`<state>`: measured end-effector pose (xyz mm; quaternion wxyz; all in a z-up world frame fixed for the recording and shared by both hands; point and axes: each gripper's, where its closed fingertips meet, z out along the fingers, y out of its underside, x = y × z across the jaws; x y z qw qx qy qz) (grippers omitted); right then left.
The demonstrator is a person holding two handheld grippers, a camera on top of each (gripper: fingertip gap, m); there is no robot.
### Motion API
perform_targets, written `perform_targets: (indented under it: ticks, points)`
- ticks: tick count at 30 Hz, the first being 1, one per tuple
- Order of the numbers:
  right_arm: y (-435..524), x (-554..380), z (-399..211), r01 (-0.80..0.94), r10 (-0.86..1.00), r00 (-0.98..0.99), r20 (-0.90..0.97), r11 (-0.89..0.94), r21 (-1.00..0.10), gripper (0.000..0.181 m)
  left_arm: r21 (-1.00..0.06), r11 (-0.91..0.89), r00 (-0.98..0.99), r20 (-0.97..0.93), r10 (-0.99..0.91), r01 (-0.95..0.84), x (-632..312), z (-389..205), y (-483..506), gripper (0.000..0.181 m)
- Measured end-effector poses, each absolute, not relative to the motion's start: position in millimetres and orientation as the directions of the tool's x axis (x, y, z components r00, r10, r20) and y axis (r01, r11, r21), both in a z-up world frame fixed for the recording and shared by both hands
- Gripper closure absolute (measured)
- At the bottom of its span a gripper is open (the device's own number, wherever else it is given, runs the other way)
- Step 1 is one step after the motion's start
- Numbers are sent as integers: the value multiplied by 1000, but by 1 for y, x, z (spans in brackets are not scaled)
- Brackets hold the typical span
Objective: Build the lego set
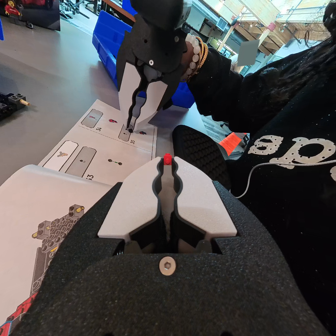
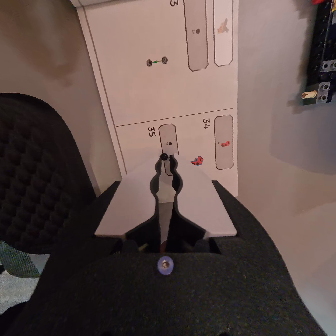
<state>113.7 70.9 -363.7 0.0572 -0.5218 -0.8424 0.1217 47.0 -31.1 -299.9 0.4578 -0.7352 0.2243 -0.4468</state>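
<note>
Left tongs [image 1: 167,160] pinching a red brick [image 1: 167,160]; right tongs [image 2: 168,157] slightly spread beside a black stud [image 2: 164,156] on the booklet [image 2: 145,91].

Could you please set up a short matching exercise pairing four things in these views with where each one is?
Things:
1. red brick
2. small black round piece
3. instruction booklet
4. blue bin

Places:
A. lying open on the grey table
B. on the booklet page at the right gripper's tips
C. pinched between the left gripper's fingertips
D. on the table beyond the booklet, behind the right gripper

Pairs: 1-C, 2-B, 3-A, 4-D
</note>
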Motion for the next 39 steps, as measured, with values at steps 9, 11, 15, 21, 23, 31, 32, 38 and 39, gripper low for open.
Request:
perform_targets:
  ticks: [9, 11, 15, 21, 23, 31, 32, 38, 39]
  points:
    - [70, 114, -366, 865, 894, -447, -43, 419, -276, 176, -874, -480, 500, 450, -740, 77, 47, -300, -31, 174]
    - [70, 114, -365, 863, 893, -448, -43, 419, -283, 177, -876, -476, 501, 446, -741, 75, 47, -300, -31, 174]
    - [67, 109, -358, 853, 898, -434, -66, 387, -351, 178, -903, -425, 518, 397, -758, 70, 46, -296, -31, 174]
    - [52, 96, -335, 791, 888, -442, -124, 321, -520, 178, -919, -391, 529, 359, -769, 56, 47, -294, -30, 174]
    - [39, 88, -320, 732, 867, -471, -160, 283, -620, 178, -919, -389, 530, 359, -768, 59, 47, -294, -30, 174]
    - [-7, 64, -278, 524, 782, -584, -219, 157, -837, 178, -921, -388, 528, 352, -773, 46, 48, -294, -31, 174]
    - [-5, 65, -275, 524, 783, -582, -222, 151, -838, 178, -920, -388, 529, 352, -772, 46, 48, -294, -31, 174]
    - [27, 94, -261, 543, 858, -477, -192, 116, -831, 178, -922, -386, 528, 345, -776, 34, 49, -295, -32, 174]
    - [34, 100, -259, 547, 872, -451, -191, 101, -831, 178, -921, -388, 527, 344, -777, 30, 49, -296, -32, 174]
